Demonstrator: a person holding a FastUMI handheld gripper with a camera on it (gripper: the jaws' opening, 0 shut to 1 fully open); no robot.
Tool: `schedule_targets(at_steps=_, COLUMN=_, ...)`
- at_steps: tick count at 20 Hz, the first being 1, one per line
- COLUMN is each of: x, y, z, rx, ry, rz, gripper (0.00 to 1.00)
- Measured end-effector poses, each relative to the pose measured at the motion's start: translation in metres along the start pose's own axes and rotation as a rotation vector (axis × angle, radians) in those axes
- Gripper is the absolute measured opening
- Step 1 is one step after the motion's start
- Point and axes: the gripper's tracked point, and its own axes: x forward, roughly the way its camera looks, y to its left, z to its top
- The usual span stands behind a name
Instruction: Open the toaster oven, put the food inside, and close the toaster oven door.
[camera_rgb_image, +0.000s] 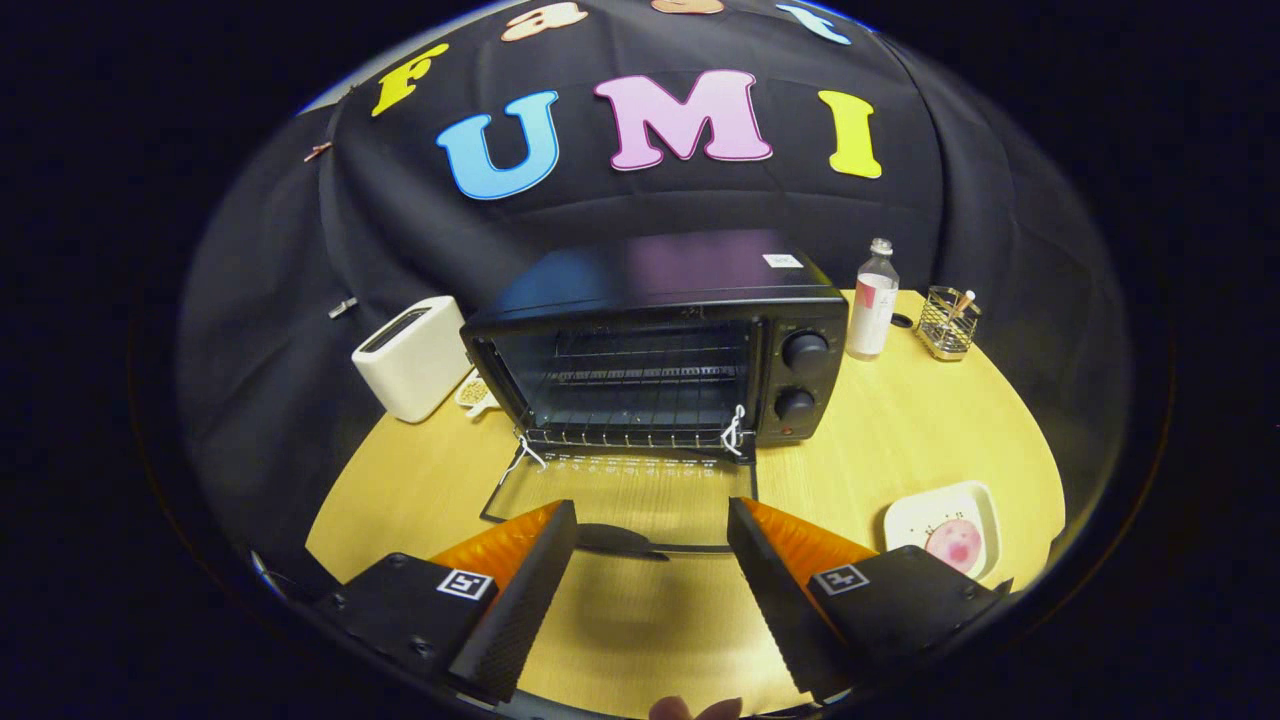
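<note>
A black toaster oven (660, 340) stands on the round wooden table (900, 440), beyond my fingers. Its glass door (620, 500) is folded down flat onto the table, with the door handle (620, 541) lying between my fingertips. The wire rack (640, 405) inside is bare. The food, a pink round pastry (953, 543), lies on a small white plate (905, 520) just right of my right finger. My gripper (652, 525) is open, with nothing between its fingers, hovering over the table in front of the open door.
A white pop-up toaster (413, 356) stands left of the oven, with a small dish (476, 392) behind it. Right of the oven are a clear bottle (872, 300), a dark cap (901, 321) and a wire holder (948, 322).
</note>
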Motion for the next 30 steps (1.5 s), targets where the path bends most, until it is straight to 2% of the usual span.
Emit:
schedule_targets(at_steps=5, x=-0.027, y=-0.081, z=-0.009, rx=-0.075, ry=0.08, rz=-0.008, gripper=1.0)
schedule_targets(at_steps=13, x=-0.049, y=-0.224, z=-0.029, rx=0.005, ry=0.262, rz=-0.043, gripper=1.0)
schedule_targets(at_steps=21, x=-0.024, y=-0.324, z=-0.082, rx=0.113, ry=0.542, rz=-0.047, gripper=0.96)
schedule_targets(at_steps=22, x=-0.019, y=-0.33, z=-0.089, rx=0.12, ry=0.57, rz=-0.046, gripper=0.9)
schedule_targets(at_steps=24, x=-0.009, y=-0.336, z=-0.098, rx=0.135, ry=0.608, rz=-0.026, gripper=0.88)
schedule_targets(at_steps=26, x=0.0, y=-0.341, z=-0.106, rx=0.148, ry=0.646, rz=-0.014, gripper=0.72)
schedule_targets(at_steps=27, x=0.003, y=-0.342, z=-0.111, rx=0.159, ry=0.67, rz=-0.014, gripper=0.71)
schedule_targets(at_steps=28, x=0.006, y=-0.344, z=-0.115, rx=0.171, ry=0.693, rz=-0.014, gripper=0.58)
schedule_targets(at_steps=30, x=0.008, y=-0.345, z=-0.122, rx=0.167, ry=0.728, rz=-0.017, gripper=0.46)
